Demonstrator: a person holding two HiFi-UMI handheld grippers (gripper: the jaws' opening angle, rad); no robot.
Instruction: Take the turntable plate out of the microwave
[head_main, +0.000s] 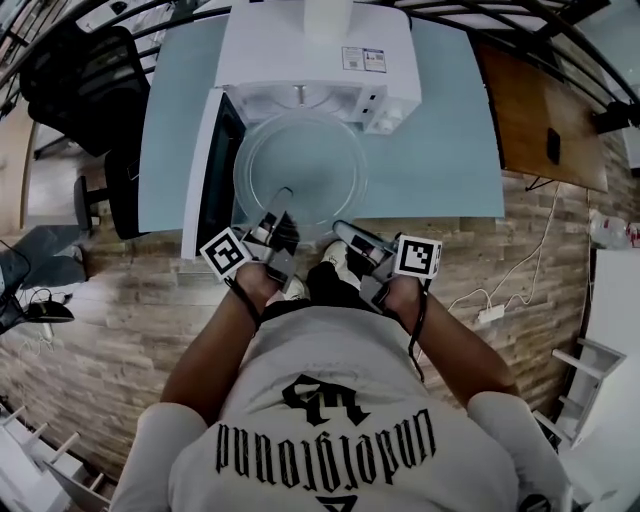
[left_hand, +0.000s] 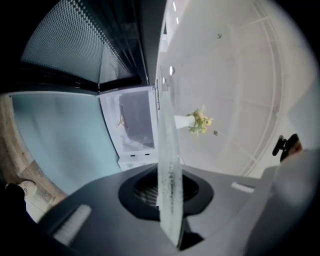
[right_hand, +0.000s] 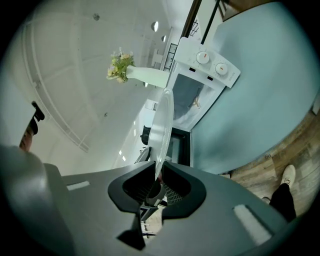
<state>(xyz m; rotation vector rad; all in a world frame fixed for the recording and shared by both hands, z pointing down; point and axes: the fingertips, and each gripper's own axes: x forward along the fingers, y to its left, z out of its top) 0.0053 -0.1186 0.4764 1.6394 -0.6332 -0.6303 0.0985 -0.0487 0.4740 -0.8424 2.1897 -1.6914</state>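
The round clear glass turntable plate (head_main: 300, 170) hangs level in front of the white microwave (head_main: 320, 50), outside its cavity and over the pale blue table (head_main: 450, 150). My left gripper (head_main: 281, 203) is shut on the plate's near left rim. My right gripper (head_main: 345, 232) is shut on its near right rim. In the left gripper view the plate (left_hand: 167, 165) runs edge-on out of the left gripper (left_hand: 167, 192). The right gripper view shows the plate's thin edge (right_hand: 162, 130) pinched in the right gripper (right_hand: 157, 182).
The microwave door (head_main: 205, 170) stands open to the left, past the table's front edge. A vase of flowers (right_hand: 125, 67) stands on the microwave. A black chair (head_main: 90, 80) is at far left, a wooden table (head_main: 545, 110) at right, a power strip (head_main: 490, 313) on the floor.
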